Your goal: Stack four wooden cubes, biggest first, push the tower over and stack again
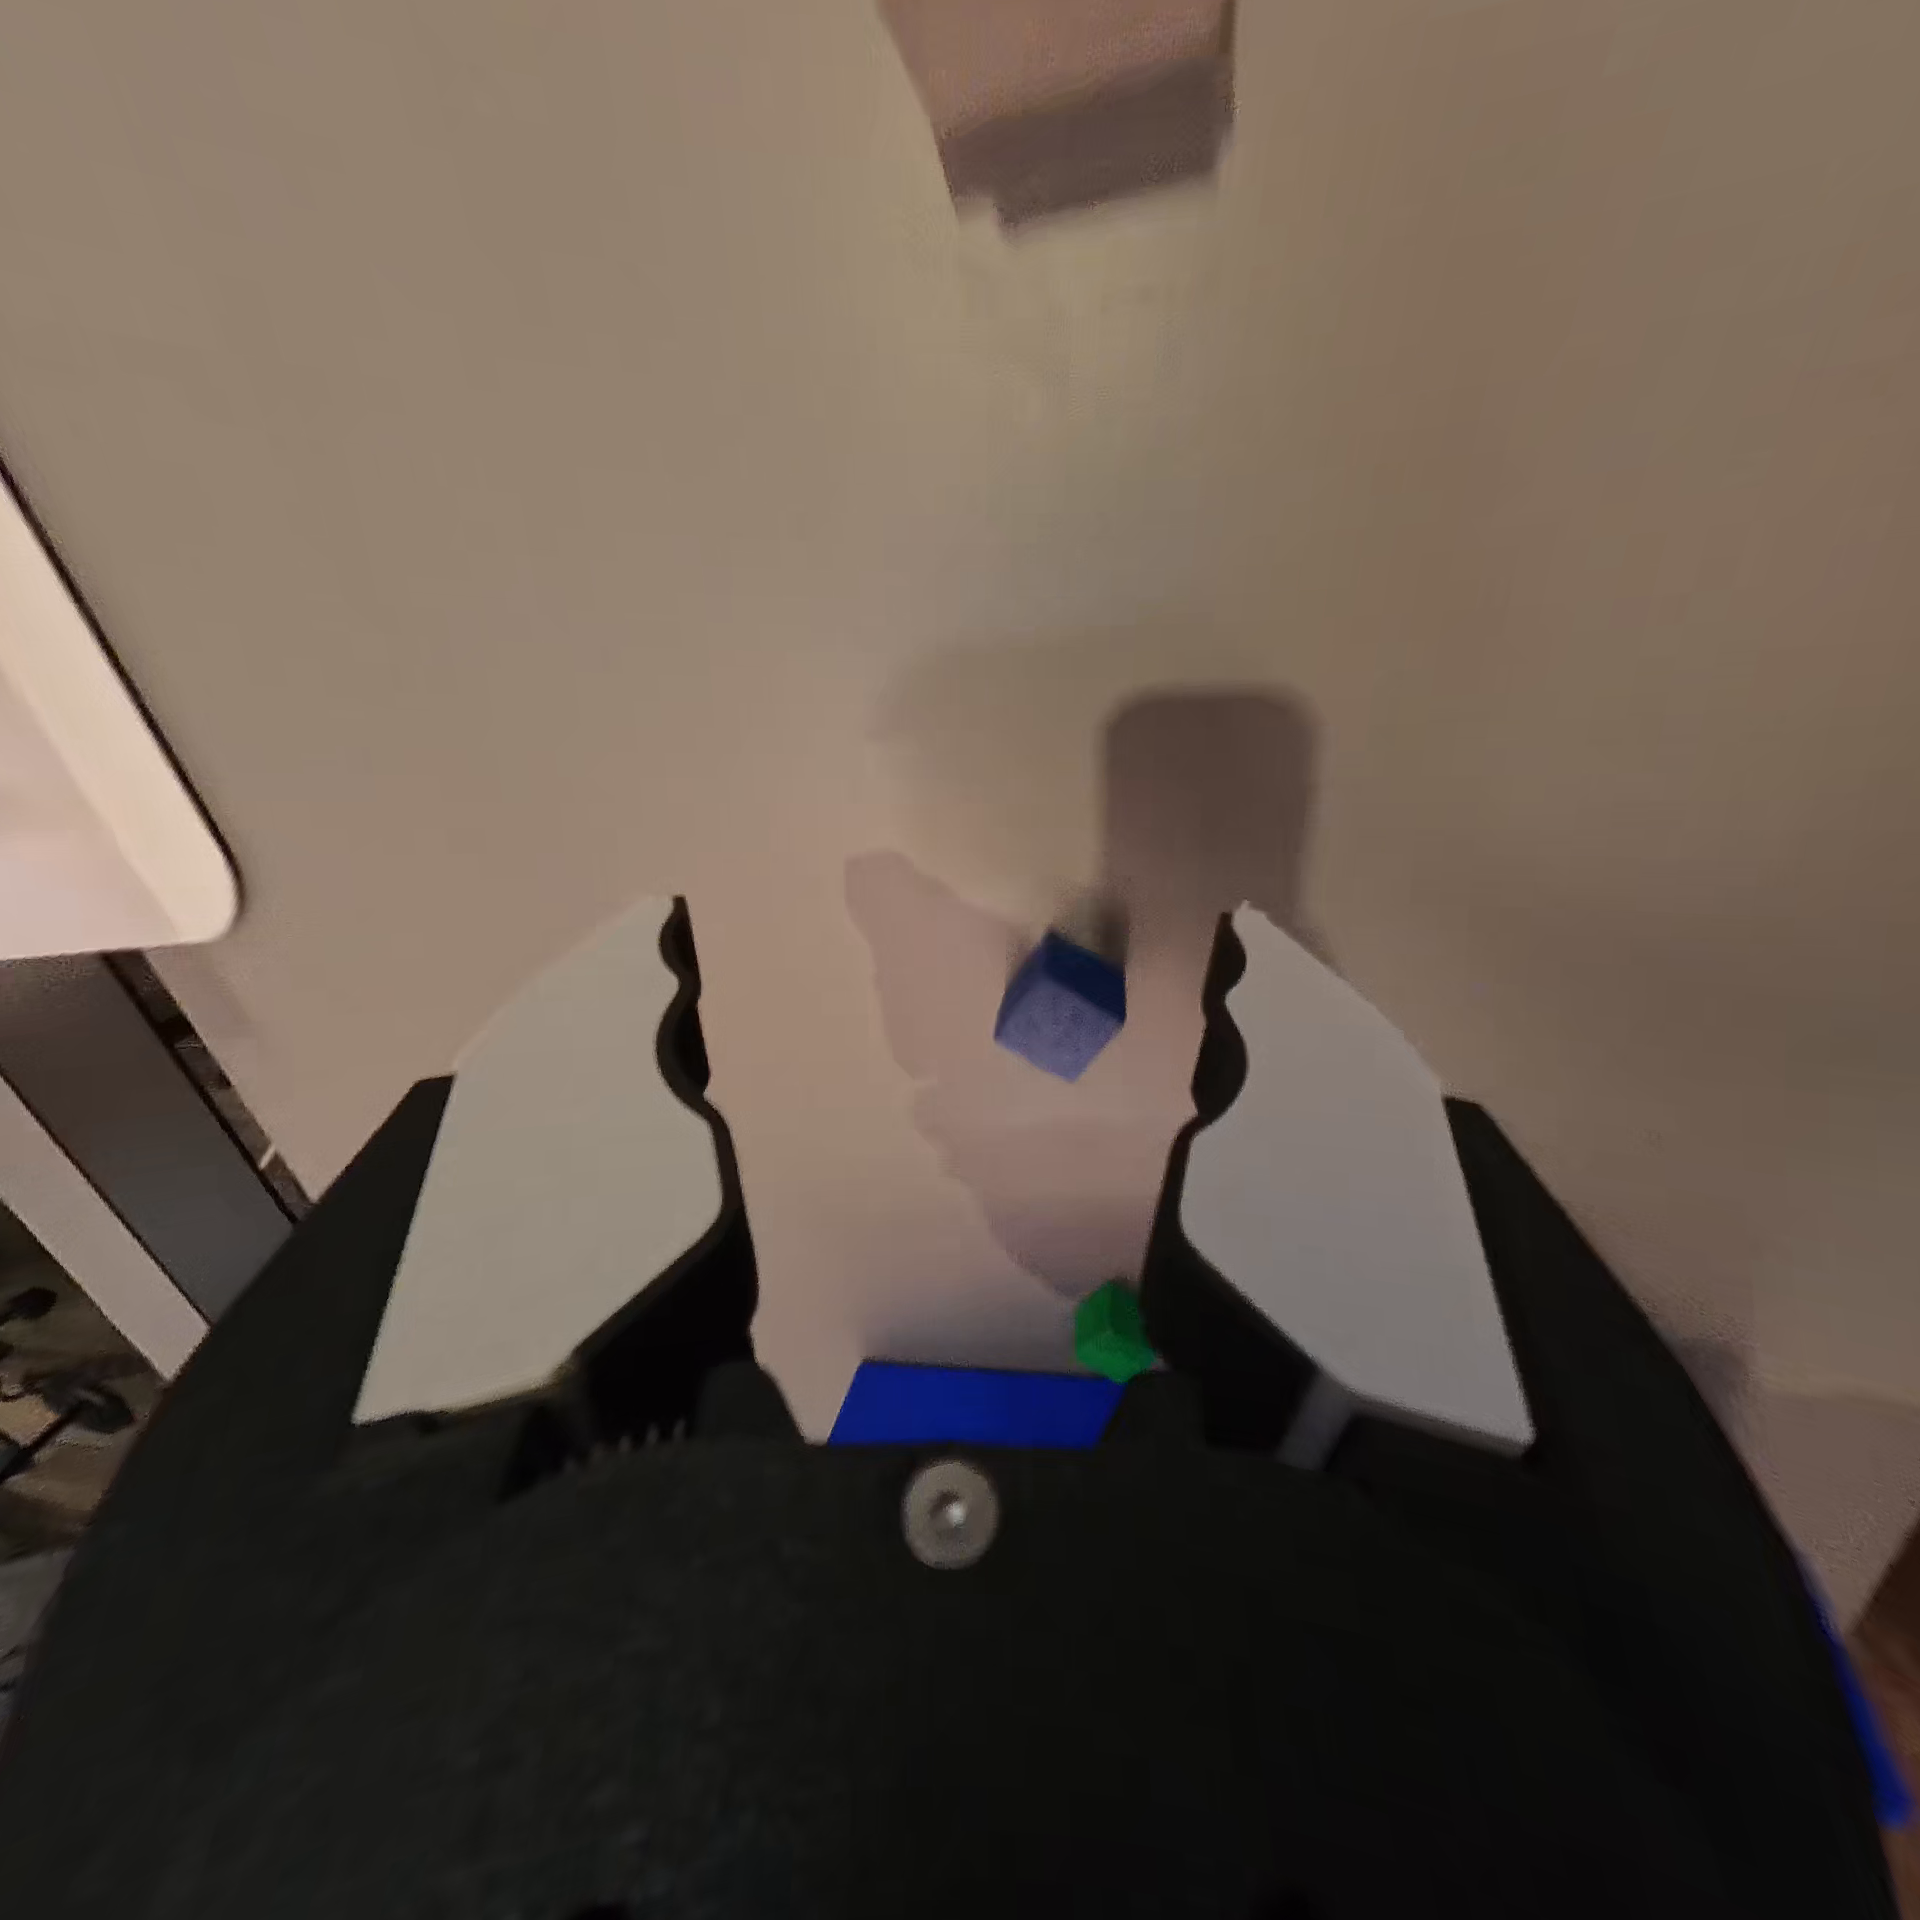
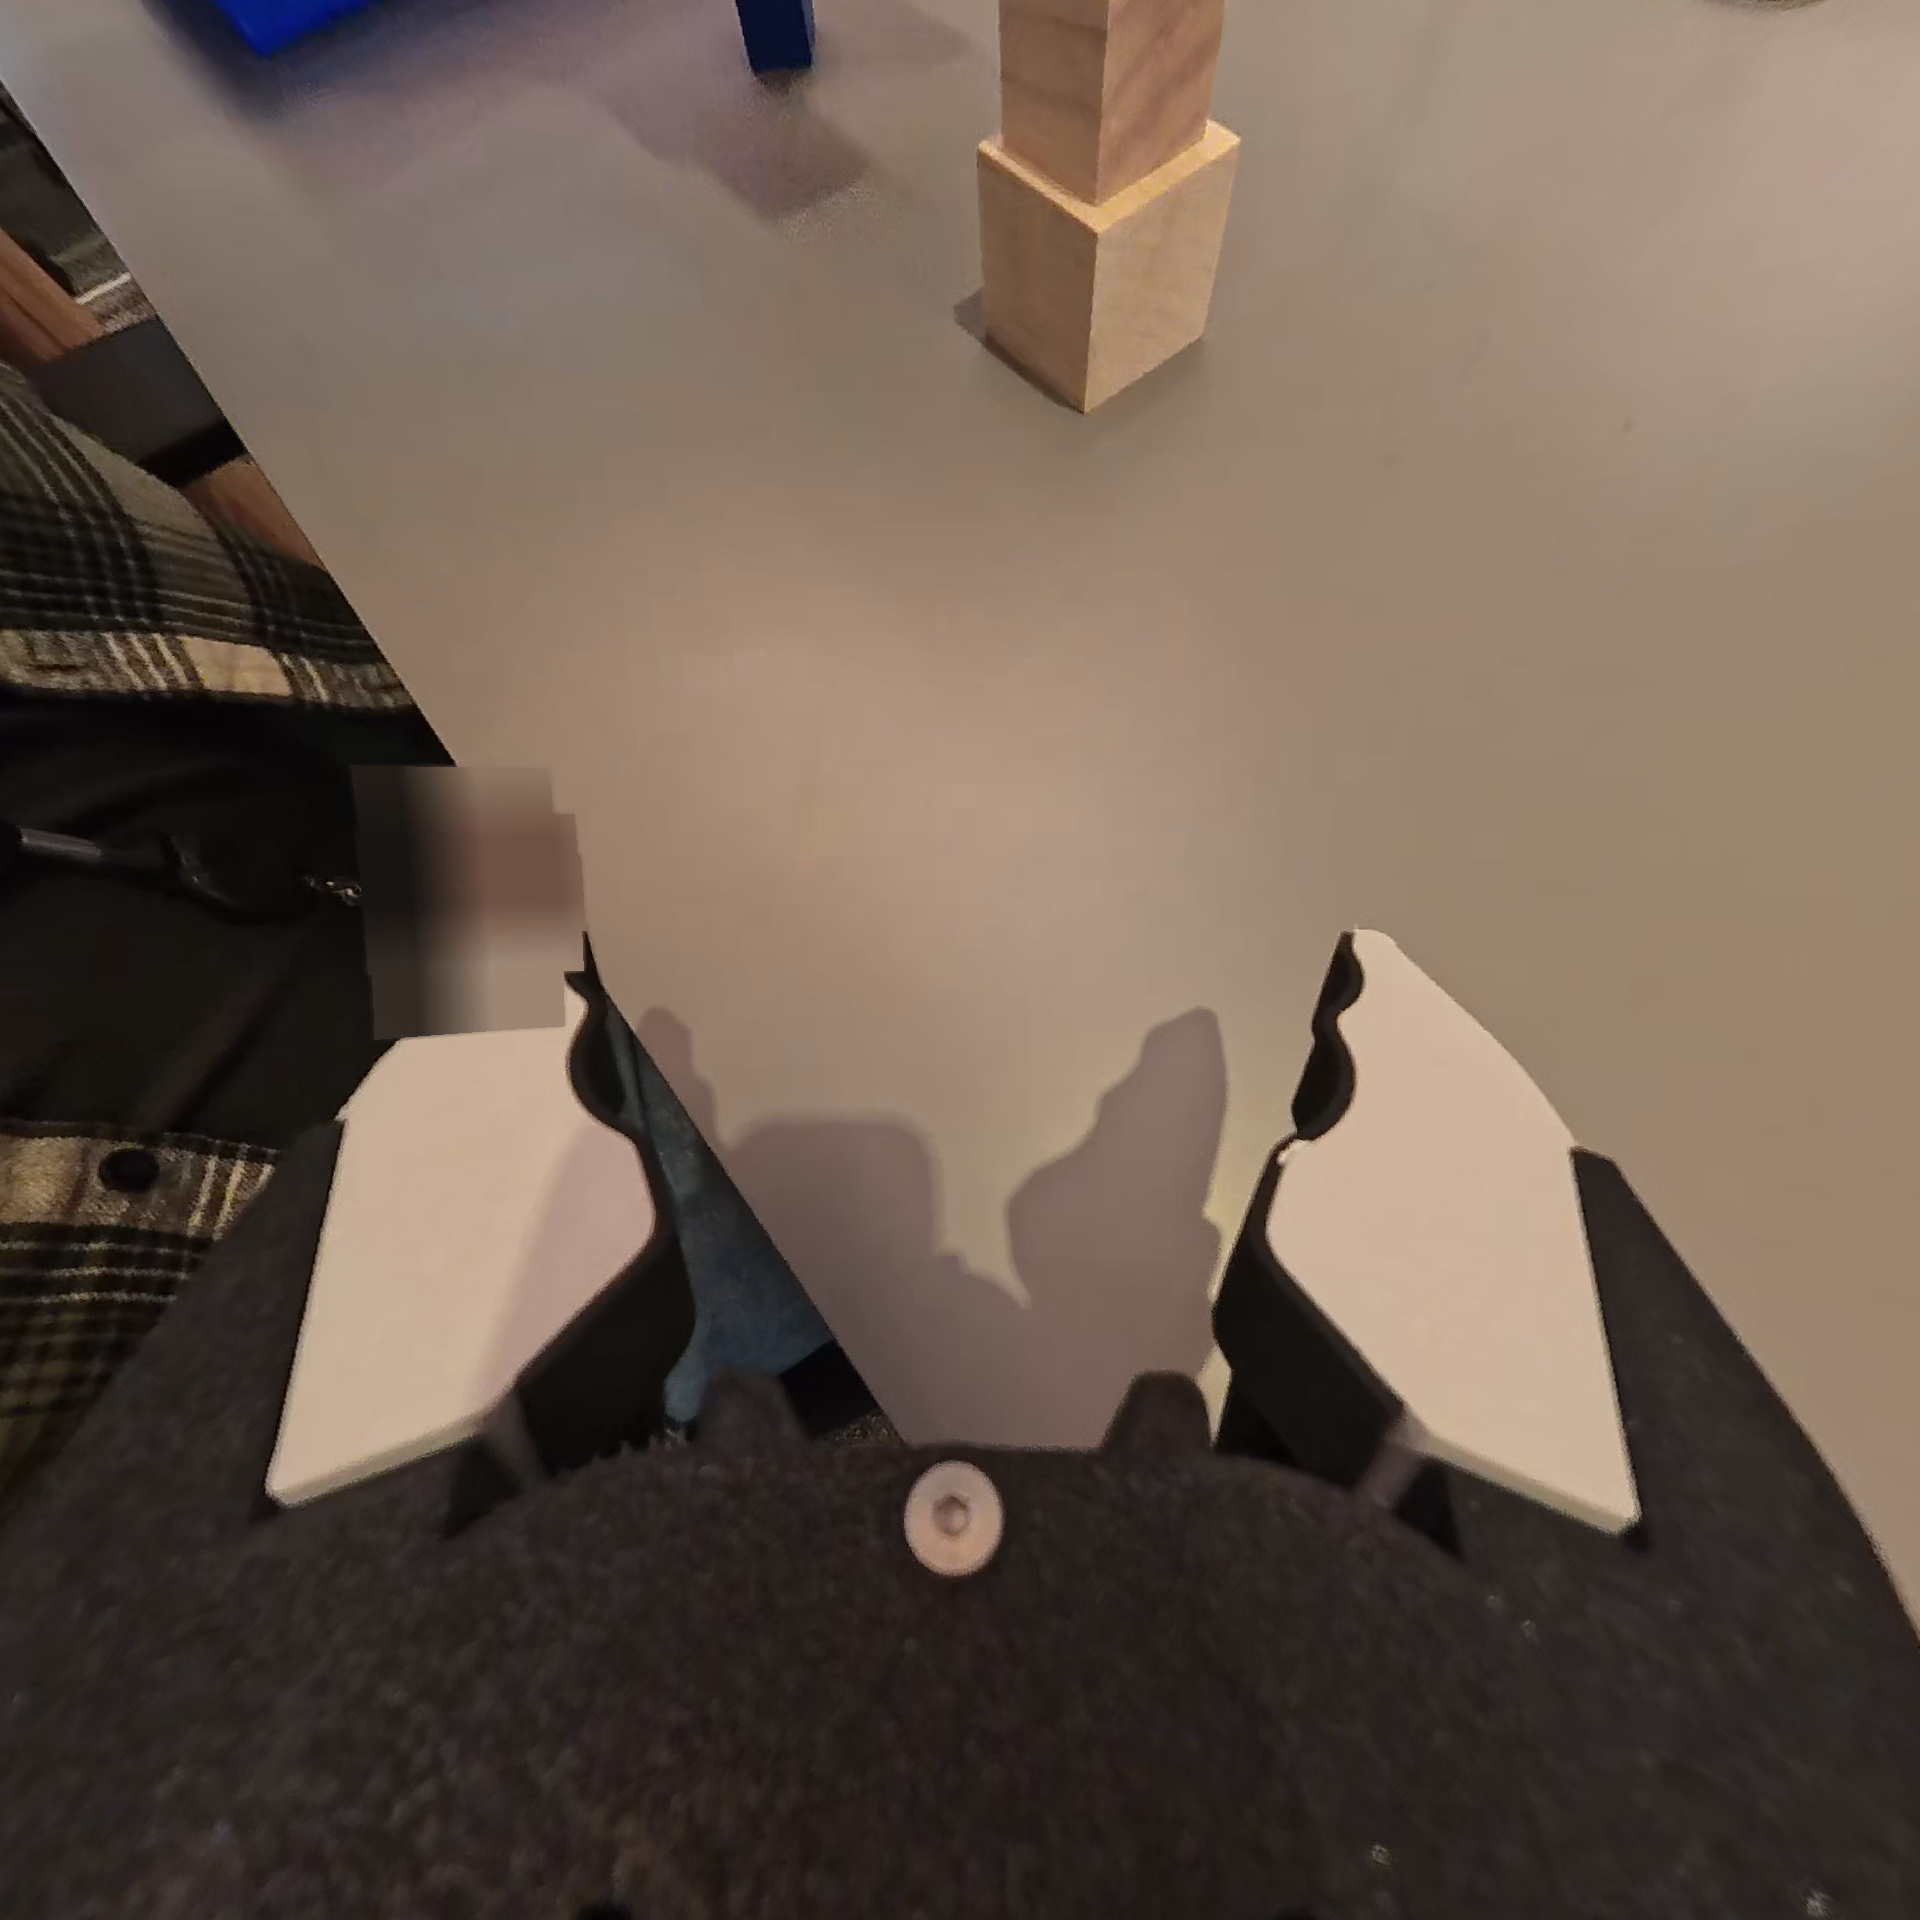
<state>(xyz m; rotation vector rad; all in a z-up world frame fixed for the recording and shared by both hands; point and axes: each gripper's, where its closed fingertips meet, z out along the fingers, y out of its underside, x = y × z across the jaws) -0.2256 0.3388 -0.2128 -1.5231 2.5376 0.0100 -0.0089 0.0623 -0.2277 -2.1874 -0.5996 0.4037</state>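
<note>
Wooden cubes (image 2: 1107,223) stacked upright, biggest lowest, top apparently cropped

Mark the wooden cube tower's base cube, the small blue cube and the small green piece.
Large pale wooden base cube (image 2: 1143,296): right wrist view, right front face.
Small blue cube (image 1: 1060,1006): left wrist view, front face.
Small green piece (image 1: 1110,1332): left wrist view, centre.

Both wrist views looked steeply down at the counter (image 2: 1039,675) from close above; the left view was blurred.
</note>
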